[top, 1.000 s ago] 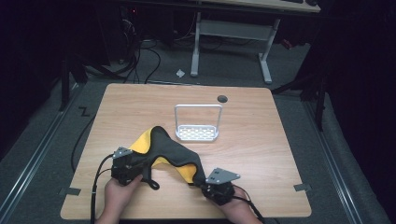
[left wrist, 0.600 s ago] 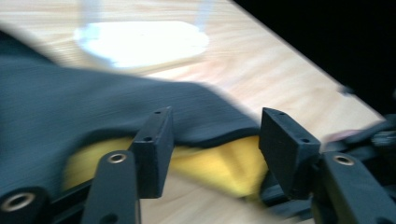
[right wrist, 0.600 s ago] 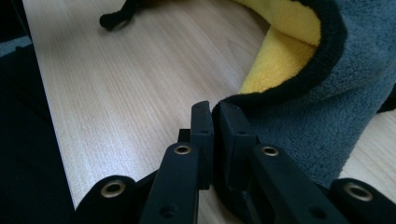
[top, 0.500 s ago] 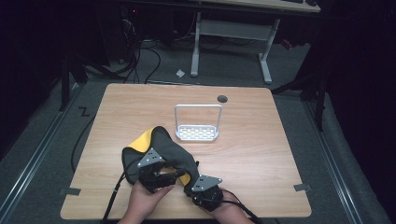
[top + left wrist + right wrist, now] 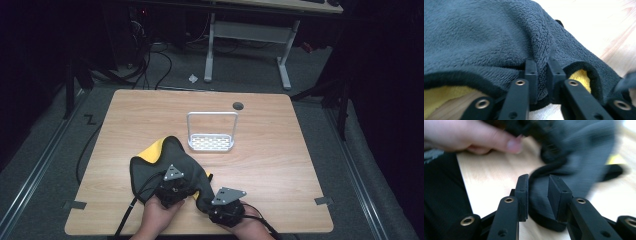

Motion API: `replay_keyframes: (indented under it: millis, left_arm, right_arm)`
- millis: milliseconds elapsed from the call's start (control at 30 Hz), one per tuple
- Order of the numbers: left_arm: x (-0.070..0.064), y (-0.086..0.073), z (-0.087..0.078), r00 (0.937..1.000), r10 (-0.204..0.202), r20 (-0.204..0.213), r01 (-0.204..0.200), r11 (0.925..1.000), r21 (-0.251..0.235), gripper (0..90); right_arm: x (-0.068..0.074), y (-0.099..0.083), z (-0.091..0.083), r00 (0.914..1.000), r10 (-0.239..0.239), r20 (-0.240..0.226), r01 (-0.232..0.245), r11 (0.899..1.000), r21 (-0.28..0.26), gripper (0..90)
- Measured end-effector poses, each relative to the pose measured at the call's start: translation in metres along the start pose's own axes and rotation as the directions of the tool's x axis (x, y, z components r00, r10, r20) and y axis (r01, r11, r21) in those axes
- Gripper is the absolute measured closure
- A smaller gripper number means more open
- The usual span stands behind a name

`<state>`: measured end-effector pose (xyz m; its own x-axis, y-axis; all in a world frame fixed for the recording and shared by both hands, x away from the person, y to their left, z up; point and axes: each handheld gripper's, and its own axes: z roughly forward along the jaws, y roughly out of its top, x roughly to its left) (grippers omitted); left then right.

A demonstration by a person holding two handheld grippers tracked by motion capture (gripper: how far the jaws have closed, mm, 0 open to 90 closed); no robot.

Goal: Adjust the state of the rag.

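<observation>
A dark grey fleece cloth (image 5: 160, 165) with a yellow underside lies bunched on the near part of the wooden table (image 5: 280, 165). My left gripper (image 5: 173, 184) sits on top of the heap, shut on a hemmed edge of the cloth (image 5: 499, 37); the left gripper view shows the left gripper (image 5: 541, 67) pinching it, with yellow lining (image 5: 580, 77) beside the jaws. My right gripper (image 5: 222, 202) is just to the right, near the front edge. The right gripper view shows the right gripper (image 5: 537, 186) shut on a rolled corner of the cloth (image 5: 574, 165), with the person's other hand (image 5: 486, 137) beyond.
A small white wire rack (image 5: 211, 132) with a perforated base stands mid-table, just beyond the cloth. A round cable hole (image 5: 238, 105) is near the far edge. Cables trail off the front left edge. Desk legs and wires stand on the floor behind.
My left gripper has moved right, toward the right gripper, carrying its cloth edge over the heap. The cloth is more bunched. The right gripper shifted slightly left and nearer.
</observation>
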<state>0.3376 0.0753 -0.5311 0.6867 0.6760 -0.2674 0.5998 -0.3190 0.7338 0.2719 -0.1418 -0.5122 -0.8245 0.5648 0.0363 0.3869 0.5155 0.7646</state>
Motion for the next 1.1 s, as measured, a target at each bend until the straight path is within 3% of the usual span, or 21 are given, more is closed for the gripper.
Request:
replay_keyframes:
  millis: [100,233,333,433,500,533,567,633,733,800,833,900,1000,1100]
  left_arm:
    - [-0.001,-0.001,-0.004,1.0,0.002,0.008,-0.002,1.0,-0.001,85.2]
    - [-0.002,-0.003,-0.006,0.9998,0.013,0.016,-0.013,0.9999,-0.001,85.3]
    - [-0.003,-0.004,-0.007,0.9996,0.017,0.024,-0.017,0.9999,0.0,85.2]
    - [-0.004,-0.005,-0.008,0.999,0.026,0.037,-0.026,0.9996,-0.006,85.1]
    - [-0.005,-0.005,-0.008,0.9986,0.032,0.043,-0.032,0.9994,-0.011,85.1]
    - [-0.006,-0.005,-0.009,0.9984,0.034,0.045,-0.033,0.9993,-0.014,85.1]
    - [-0.006,-0.005,-0.01,0.9983,0.035,0.047,-0.035,0.9993,-0.017,85.1]
    - [-0.007,-0.004,-0.013,0.998,0.035,0.053,-0.033,0.9991,-0.025,85.0]
    - [-0.008,-0.004,-0.018,0.9977,0.032,0.061,-0.029,0.9988,-0.04,84.9]
    - [-0.009,-0.004,-0.018,0.9972,0.039,0.064,-0.037,0.9986,-0.038,84.9]
    - [-0.01,-0.004,-0.017,0.9971,0.04,0.066,-0.037,0.9987,-0.035,84.9]
    - [-0.012,-0.004,-0.015,0.9969,0.045,0.065,-0.043,0.9986,-0.031,84.9]
    - [-0.015,-0.003,-0.013,0.9961,0.059,0.065,-0.058,0.9981,-0.023,84.8]
    - [-0.017,-0.003,-0.014,0.9954,0.07,0.066,-0.068,0.9974,-0.026,84.8]
  right_arm:
    - [-0.012,0.0,-0.017,0.9983,0.044,0.039,-0.042,0.997,-0.063,72.6]
    - [-0.037,0.002,-0.022,0.9834,0.107,0.147,-0.091,0.99,-0.111,73.9]
    - [-0.05,0.008,-0.003,0.9753,0.101,0.196,-0.087,0.993,-0.076,69.9]
    - [-0.054,0.01,0.015,0.9739,0.107,0.2,-0.101,0.994,-0.038,64.2]
    - [-0.053,0.011,0.027,0.9768,0.083,0.198,-0.083,0.997,-0.005,64.8]
    - [-0.053,0.011,0.03,0.9784,0.074,0.193,-0.076,0.997,0.001,67.9]
    - [-0.052,0.011,0.032,0.9783,0.066,0.196,-0.07,0.997,0.014,79.1]
    - [-0.051,0.011,0.031,0.973,0.039,0.228,-0.047,0.998,0.029,90.0]
    - [-0.058,0.01,0.019,0.959,0.046,0.28,-0.05,0.999,0.01,90.0]
    - [-0.069,0.007,0.009,0.9496,0.086,0.302,-0.084,0.996,-0.02,90.0]
    - [-0.074,0.006,0.006,0.9504,0.123,0.285,-0.117,0.992,-0.039,87.5]
    - [-0.078,0.006,0.006,0.9543,0.18,0.238,-0.171,0.983,-0.059,73.6]
    - [-0.066,0.008,0.022,0.969,0.143,0.201,-0.141,0.99,-0.025,62.8]
    - [-0.058,0.008,0.035,0.9755,0.125,0.181,-0.13,0.991,0.017,62.9]
